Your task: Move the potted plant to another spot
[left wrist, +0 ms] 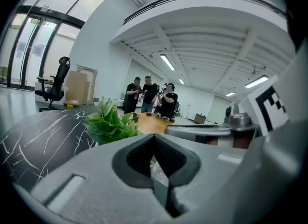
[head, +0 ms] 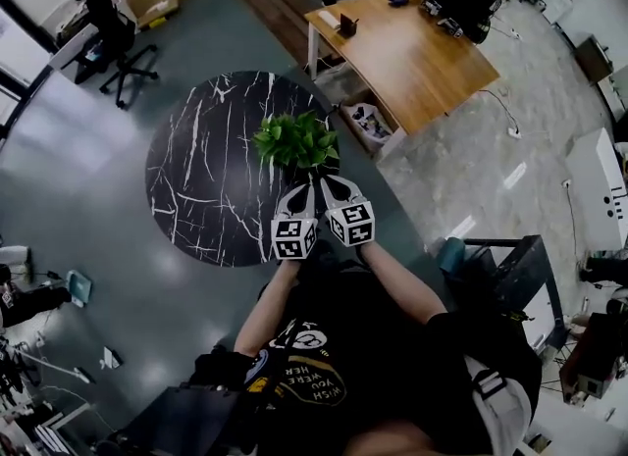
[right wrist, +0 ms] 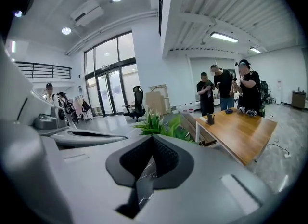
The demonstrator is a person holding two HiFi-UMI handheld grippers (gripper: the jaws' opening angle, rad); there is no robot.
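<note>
My left tongs (left wrist: 154, 136) hover clenched on nothing over the round marble table (head: 196, 189), at its right edge. The potted plant (head: 294, 140) (leafy, green) stands on that table just beyond. My right tongs (right wrist: 151, 136) hover alongside, also clenched and empty.

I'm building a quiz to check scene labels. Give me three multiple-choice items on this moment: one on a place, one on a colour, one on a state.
1. Where does the potted plant stand? A on a shelf; B on the round table, on its side toward the wooden desk; C on a chair seat.
2. The round table's top is: A plain white; B light wood; C black with white veins.
3. The right gripper is: A shut, empty; B wide open; C shut on a leaf.
Key: 1 B, the head view shows it at that edge; 2 C, the veined top shows there too; 3 A, its jaws meet with nothing between them.
</note>
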